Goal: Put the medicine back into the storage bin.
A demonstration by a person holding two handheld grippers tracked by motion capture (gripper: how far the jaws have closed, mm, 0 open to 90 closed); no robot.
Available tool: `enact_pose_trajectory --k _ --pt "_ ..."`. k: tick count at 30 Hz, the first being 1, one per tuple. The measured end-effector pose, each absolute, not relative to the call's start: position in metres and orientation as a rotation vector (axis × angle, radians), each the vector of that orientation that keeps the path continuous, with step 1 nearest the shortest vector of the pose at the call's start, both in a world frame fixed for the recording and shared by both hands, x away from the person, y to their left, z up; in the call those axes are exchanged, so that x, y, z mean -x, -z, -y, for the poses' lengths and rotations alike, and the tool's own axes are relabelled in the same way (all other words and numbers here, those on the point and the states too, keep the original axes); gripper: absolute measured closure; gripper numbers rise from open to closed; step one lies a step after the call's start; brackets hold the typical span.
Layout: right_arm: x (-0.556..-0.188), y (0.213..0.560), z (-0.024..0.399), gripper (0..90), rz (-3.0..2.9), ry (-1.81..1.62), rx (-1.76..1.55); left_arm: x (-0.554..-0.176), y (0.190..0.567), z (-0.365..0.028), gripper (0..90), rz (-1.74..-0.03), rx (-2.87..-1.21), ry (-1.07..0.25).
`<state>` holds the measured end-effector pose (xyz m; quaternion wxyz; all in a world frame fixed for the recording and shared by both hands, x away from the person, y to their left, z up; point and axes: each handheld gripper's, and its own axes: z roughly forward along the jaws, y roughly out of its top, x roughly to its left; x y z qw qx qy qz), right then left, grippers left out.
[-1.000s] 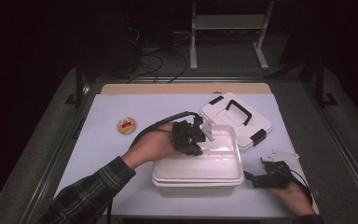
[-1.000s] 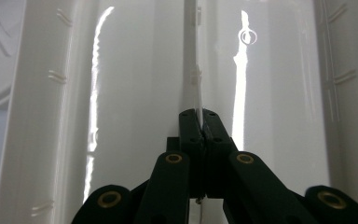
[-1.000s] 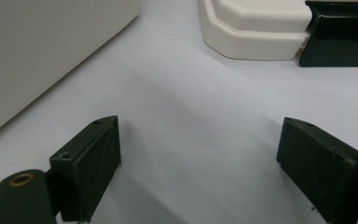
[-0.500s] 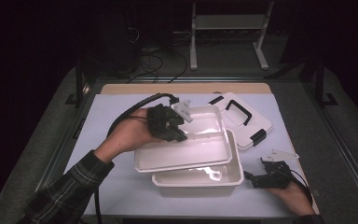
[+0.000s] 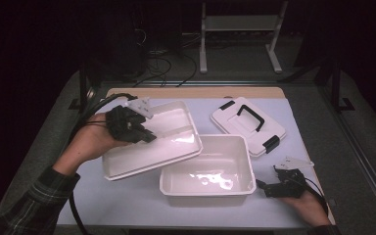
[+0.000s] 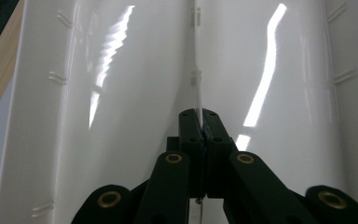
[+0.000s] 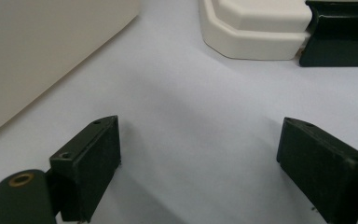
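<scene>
No brand, label or writing can be read on anything here. The left claw (image 5: 144, 134) is clamped on the thin central divider rib of a shallow white glossy plastic insert tray (image 5: 169, 147), which has two long compartments; in the left gripper view the black jaws meet tight on that rib (image 6: 197, 88), with bright streaks of light running down the smooth walls either side. The tray is held tilted above the tabletop (image 5: 127, 205), its near right corner overlapping the rim of a deeper white rectangular plastic box (image 5: 206, 188) that stands open near the front edge. A white plastic lid with a black handle and black latches (image 5: 247, 125) lies flat behind and to the right of the box. The right claw (image 5: 263, 188) rests on the pale tabletop just beside the box's right wall, its jaws wide apart with nothing between them.
</scene>
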<state>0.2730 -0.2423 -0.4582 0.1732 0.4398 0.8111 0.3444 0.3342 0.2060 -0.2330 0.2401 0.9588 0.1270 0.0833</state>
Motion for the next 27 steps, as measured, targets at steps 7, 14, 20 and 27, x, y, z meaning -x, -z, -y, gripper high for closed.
enact_pose_trajectory --k 7,14,20,27 --pt "-0.273 0.458 0.242 12.8 -2.301 -0.976 -1.246 -0.331 0.239 -0.245 88.6 -0.46 -2.604 -0.24" --pt "-0.273 0.458 0.242 12.8 -2.301 -0.975 -1.245 -0.327 0.249 -0.273 88.6 -0.555 -2.593 -0.243" --pt "-0.273 0.458 0.242 12.8 -2.301 -0.975 -1.245 -0.321 0.264 -0.3 88.6 -0.647 -2.568 -0.252" --pt "-0.273 0.458 0.242 12.8 -2.301 -0.974 -1.245 -0.317 0.292 -0.314 88.6 -0.705 -2.576 -0.228"
